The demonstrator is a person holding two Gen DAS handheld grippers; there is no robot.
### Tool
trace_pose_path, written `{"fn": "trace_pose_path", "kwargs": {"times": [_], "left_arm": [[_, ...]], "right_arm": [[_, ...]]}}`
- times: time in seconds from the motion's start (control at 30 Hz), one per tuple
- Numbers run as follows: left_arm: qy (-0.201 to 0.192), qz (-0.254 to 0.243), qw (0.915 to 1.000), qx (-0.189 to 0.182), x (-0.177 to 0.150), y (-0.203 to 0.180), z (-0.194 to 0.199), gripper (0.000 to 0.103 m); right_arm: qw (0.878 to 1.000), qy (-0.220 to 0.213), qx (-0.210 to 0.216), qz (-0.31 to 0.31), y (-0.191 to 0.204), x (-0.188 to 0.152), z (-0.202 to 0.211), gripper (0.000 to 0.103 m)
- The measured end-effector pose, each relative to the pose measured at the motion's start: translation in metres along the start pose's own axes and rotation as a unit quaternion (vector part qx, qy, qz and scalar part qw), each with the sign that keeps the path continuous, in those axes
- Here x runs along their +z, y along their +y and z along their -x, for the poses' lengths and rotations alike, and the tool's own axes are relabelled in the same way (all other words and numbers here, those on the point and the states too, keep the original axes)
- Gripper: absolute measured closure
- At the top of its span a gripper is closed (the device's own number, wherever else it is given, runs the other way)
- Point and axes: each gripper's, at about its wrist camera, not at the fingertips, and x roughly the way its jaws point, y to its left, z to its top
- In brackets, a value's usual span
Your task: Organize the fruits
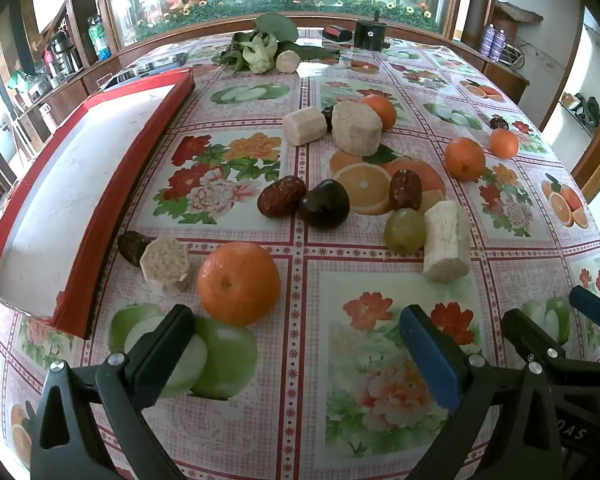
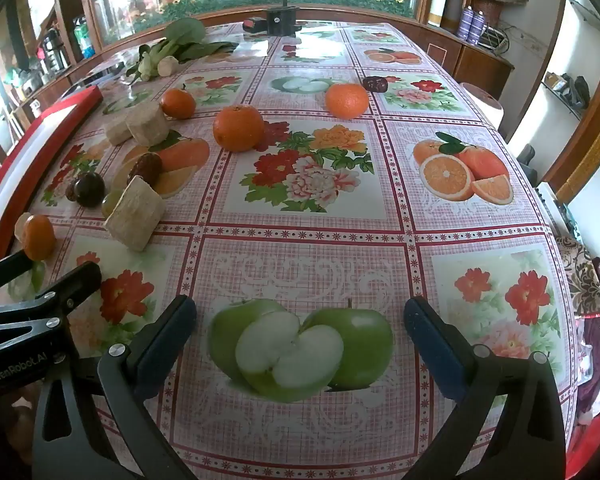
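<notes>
Several oranges lie on the flowered tablecloth, the nearest orange (image 1: 238, 282) just beyond my left gripper (image 1: 294, 320), which stands open and empty. Pale cut chunks (image 1: 446, 240), dark red dates (image 1: 281, 196), a dark round fruit (image 1: 324, 204) and a green grape (image 1: 404, 230) are scattered mid-table. A red tray (image 1: 140, 168) with a white floor sits at the left, nothing in its visible part. My right gripper (image 2: 300, 308) hangs open over a printed apple, with two oranges (image 2: 238, 128) (image 2: 347, 100) well ahead of it. The two grippers are side by side.
Leafy greens (image 1: 260, 46) and a black device (image 1: 370, 34) sit at the far end of the table. A lone date (image 2: 375, 84) lies beyond the right-hand orange. The table's right edge (image 2: 556, 240) drops off beside patterned cloth.
</notes>
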Motion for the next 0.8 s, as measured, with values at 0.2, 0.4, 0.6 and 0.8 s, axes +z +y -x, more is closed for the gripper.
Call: {"fn": "trace_pose_path", "kwargs": {"times": [0.2,0.4,0.6,0.8], "left_arm": [[0.0,0.0,1.0,0.0,0.0,0.0,0.0,0.0],[0.0,0.0,1.0,0.0,0.0,0.0,0.0,0.0],[-0.002,0.004,1.0,0.002,0.0012,0.0009,-0.0006,0.0],[-0.002,0.004,1.0,0.003,0.0001,0.0005,-0.0003,0.0]], "right_arm": [[1.0,-0.001,-0.001,0.0,0.0,-0.0001,0.0001,0.0],[1.0,-0.001,-0.001,0.0,0.0,-0.0001,0.0002,0.0],[1.0,-0.001,0.0,0.0,-0.0001,0.0,0.0003,0.0],[1.0,-0.002,0.0,0.0,-0.0001,0.0001,0.0003,0.0]]}}
